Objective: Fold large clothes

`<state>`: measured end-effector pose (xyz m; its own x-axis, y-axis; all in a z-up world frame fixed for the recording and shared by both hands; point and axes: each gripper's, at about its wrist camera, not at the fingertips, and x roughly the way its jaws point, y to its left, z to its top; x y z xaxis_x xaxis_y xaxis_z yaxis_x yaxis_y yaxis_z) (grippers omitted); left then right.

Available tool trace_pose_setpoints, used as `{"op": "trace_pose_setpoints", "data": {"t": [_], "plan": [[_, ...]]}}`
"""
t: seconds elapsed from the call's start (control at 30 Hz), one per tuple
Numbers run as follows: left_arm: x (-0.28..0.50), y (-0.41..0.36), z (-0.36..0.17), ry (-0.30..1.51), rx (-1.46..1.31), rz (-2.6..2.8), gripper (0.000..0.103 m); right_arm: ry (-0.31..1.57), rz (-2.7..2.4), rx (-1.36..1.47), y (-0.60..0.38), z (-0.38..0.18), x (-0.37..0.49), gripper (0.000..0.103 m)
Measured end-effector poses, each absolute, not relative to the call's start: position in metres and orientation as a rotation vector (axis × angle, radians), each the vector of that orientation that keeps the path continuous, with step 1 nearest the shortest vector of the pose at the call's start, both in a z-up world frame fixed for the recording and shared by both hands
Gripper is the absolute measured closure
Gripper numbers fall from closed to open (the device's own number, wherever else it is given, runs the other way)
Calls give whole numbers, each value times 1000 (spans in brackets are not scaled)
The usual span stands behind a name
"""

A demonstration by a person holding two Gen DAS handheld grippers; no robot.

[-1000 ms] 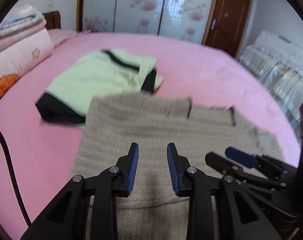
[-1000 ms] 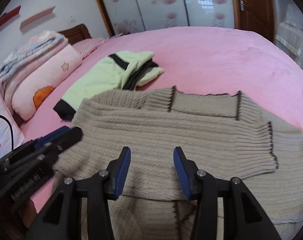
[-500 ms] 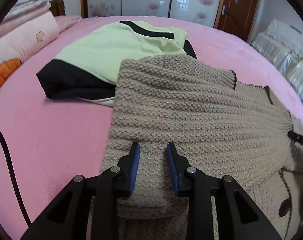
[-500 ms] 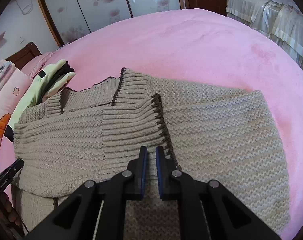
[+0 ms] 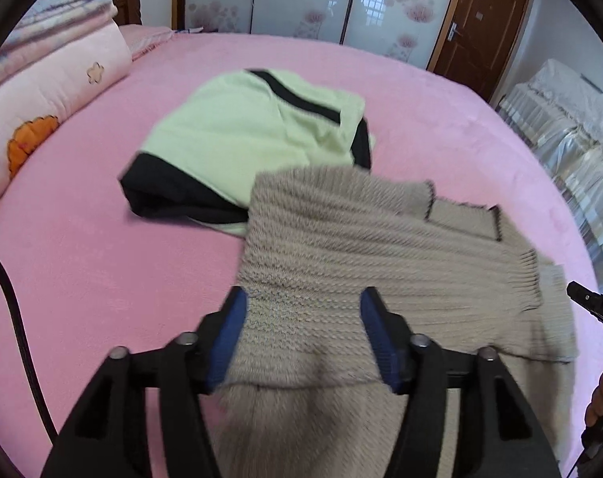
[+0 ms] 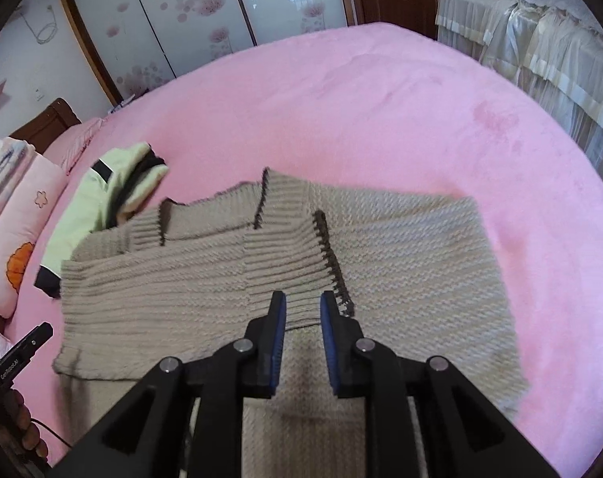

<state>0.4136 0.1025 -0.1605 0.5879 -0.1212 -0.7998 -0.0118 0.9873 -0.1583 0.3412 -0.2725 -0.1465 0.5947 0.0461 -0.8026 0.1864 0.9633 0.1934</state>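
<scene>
1. The beige knit sweater [image 5: 381, 263] lies spread on the pink bed [image 5: 102, 259], filling the lower centre and lower right of the left wrist view. Its sleeves are folded in across the body, likely so that the garment forms a narrower block before a lengthwise fold.
2. The left gripper [image 5: 303, 330] stands at the bottom centre of its frame, and its jaws are opening. The near folded edge of the sweater shows between the blue pads, but they do not press on it; this reads as letting go after laying a fold.
3. The right gripper [image 6: 302, 318] sits at the bottom centre of the right wrist view, its jaws narrowly apart and opening. The ribbed, dark-trimmed cuff [image 6: 293, 259] of the folded sleeve lies just ahead of the tips, with knit showing in the gap, but no pinch is visible.
4. In the right wrist view the sweater runs from centre left to centre right, with its collar towards the upper middle.
5. A green and black garment [image 5: 253, 139] lies already folded in the upper centre of the left view, just beyond the sweater, probably set aside as finished.
6. A pink pillow [image 5: 54, 91] rests at the upper left, well apart from the work.
</scene>
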Motion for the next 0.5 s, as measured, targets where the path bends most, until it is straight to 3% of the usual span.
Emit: {"op": "trace_pose_setpoints", "data": {"t": [0.3, 0.5], "plan": [[339, 90, -42, 815, -99, -144, 42, 780, -75, 239, -269, -32, 264, 58], [279, 82, 26, 736, -43, -171, 41, 693, -57, 234, -266, 30, 199, 55]]}}
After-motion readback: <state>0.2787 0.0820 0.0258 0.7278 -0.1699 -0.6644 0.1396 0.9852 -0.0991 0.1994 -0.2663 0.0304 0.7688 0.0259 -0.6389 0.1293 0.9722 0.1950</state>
